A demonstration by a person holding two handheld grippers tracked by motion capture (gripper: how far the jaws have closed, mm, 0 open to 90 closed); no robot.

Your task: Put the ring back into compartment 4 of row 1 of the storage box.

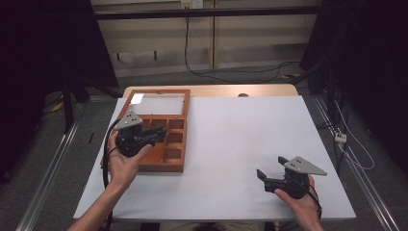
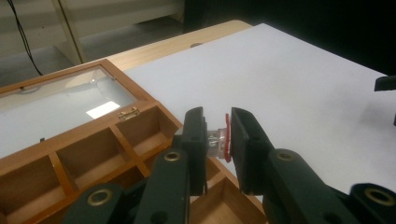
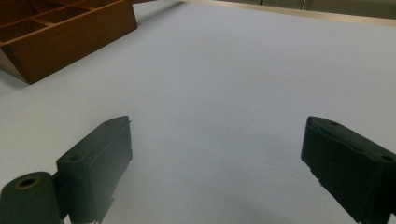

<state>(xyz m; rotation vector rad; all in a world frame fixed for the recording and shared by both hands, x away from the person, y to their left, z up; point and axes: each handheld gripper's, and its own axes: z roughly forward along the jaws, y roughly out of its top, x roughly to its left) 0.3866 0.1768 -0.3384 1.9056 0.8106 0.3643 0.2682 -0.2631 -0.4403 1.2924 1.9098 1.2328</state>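
Small clear piece with a red rim clamped between the jaws of the left gripper, held above the near-right compartments of the wooden box. Its axis runs crosswise from one jaw to the other, red end against the right-hand jaw. Left hand at the box's near-left edge, gripper pointing right across the box. Right gripper well to the box's right, low over the table, jaws wide apart, nothing between them.
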